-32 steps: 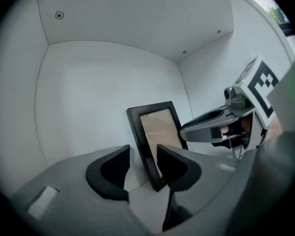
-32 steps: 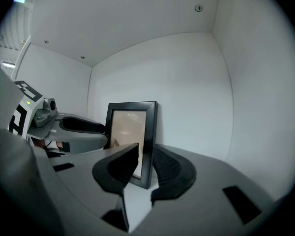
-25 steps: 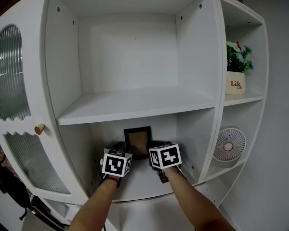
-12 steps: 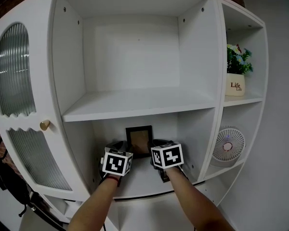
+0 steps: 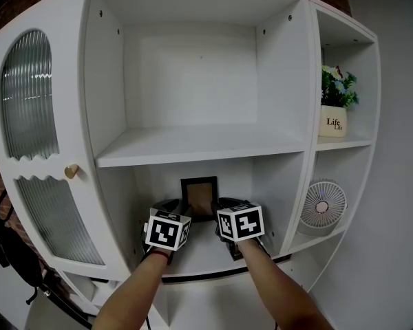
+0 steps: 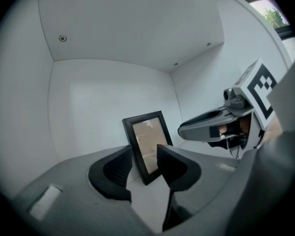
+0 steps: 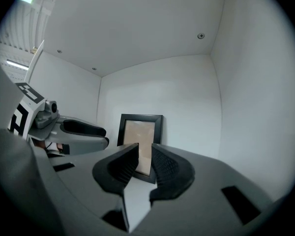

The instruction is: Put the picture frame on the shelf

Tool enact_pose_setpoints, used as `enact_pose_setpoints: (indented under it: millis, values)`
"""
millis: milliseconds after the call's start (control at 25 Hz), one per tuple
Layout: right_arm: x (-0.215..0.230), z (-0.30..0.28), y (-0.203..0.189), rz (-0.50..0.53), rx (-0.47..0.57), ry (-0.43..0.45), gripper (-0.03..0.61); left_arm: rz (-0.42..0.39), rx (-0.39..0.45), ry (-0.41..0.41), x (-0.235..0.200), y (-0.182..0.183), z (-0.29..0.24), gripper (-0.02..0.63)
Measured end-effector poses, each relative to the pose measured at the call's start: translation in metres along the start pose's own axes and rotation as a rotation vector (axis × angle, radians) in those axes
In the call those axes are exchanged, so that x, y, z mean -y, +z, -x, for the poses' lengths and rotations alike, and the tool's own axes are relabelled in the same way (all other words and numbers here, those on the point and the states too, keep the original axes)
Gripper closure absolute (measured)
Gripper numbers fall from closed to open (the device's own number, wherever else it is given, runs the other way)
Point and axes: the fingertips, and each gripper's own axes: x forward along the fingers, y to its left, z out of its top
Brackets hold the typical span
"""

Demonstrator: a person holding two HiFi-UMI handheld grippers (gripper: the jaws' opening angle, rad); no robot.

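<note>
Cabinet door (image 5: 36,150) drifted right — picture frame (image 5: 199,198) upright on white shelf (image 5: 201,247).

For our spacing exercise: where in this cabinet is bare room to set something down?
The wide shelf above the picture frame is bare. Below, left tool and right tool crowd it; side shelves hold a plant and fan.

- Head view: bright, even, diffuse light falls across the white wooden shelf cabinet (image 5: 199,146). The lower compartment (image 5: 279,184) lies in soft shade beneath the shelf board.
- Head view: wide-angle distortion bows the cabinet sides outward toward the picture edges. Focus is sharp.
- Both gripper views: a black circular vignette fills the corners, and the nearest foreground is soft.
- Left gripper view: the black rectangular picture frame (image 6: 146,134) carries a faint reflection on its glazing.
</note>
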Motion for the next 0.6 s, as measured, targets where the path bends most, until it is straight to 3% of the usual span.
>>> enact_pose_setpoints:
  millis: [600]
  values:
    - [-0.013,0.036,0.002,0.008,0.053,0.023,0.509,-0.014,0.027,-0.029,0.022,0.002,0.024,0.457]
